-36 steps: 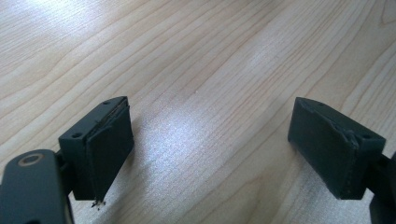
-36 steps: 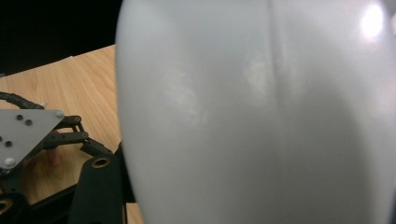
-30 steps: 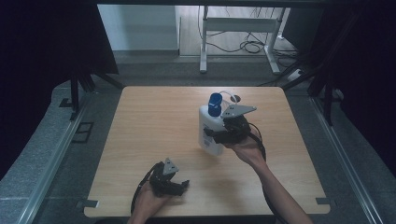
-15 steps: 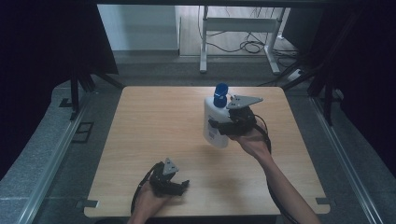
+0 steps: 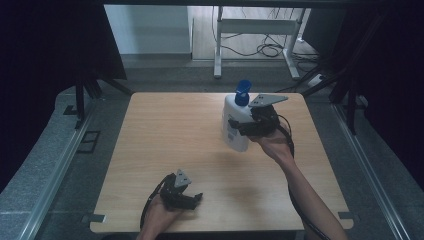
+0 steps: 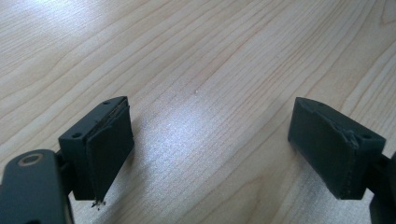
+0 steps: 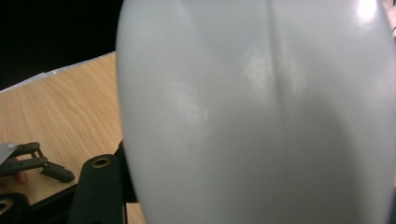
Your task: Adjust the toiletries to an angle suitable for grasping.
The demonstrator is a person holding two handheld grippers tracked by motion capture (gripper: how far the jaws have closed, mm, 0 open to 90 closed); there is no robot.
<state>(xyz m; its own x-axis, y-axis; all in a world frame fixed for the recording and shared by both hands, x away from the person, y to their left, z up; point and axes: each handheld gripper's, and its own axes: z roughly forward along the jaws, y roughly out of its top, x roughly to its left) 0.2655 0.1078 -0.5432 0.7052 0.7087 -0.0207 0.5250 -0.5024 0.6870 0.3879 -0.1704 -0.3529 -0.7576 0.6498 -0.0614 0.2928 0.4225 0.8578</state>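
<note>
Since a second ago my right gripper [image 5: 239, 127], clamped on the white bottle [image 5: 235, 122], carries it toward the desk's [image 5: 165, 125] far right corner, so I keep it upright while my left gripper [image 5: 192, 200] idles wide open, empty.

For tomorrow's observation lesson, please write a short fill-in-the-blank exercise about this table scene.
1. The right gripper is shut on a white ____.
2. The bottle has a ____ cap.
3. The fingers of the left gripper stand ____.
4. The table top is made of ____.

Missing words: bottle; blue; open; wood
</note>
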